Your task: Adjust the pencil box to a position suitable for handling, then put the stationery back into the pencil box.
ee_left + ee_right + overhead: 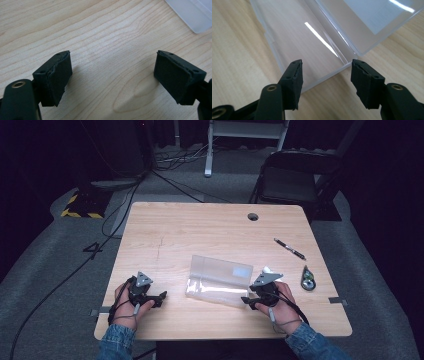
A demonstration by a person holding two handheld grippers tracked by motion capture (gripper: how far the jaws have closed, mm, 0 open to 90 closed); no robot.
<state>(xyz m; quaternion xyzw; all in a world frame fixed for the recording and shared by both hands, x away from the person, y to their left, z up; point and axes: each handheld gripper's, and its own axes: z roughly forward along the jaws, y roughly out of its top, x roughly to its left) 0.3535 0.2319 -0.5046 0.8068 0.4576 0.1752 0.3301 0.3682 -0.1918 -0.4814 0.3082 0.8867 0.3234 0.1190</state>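
Just beside the right gripper (pixel 325 75), the clear case (pixel 220 281) lies open.

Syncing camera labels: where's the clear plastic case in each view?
High view: clear plastic case lies open at table centre, between the two grippers.
Left gripper view: one frosted corner at top right.
Right gripper view: open case across the upper frame, just beyond the jaws.
Shared landmark: the light wood table.

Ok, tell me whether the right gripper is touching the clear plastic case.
Apart. The right gripper view shows the right gripper with open jaws just short of the clear plastic case, wood visible between.
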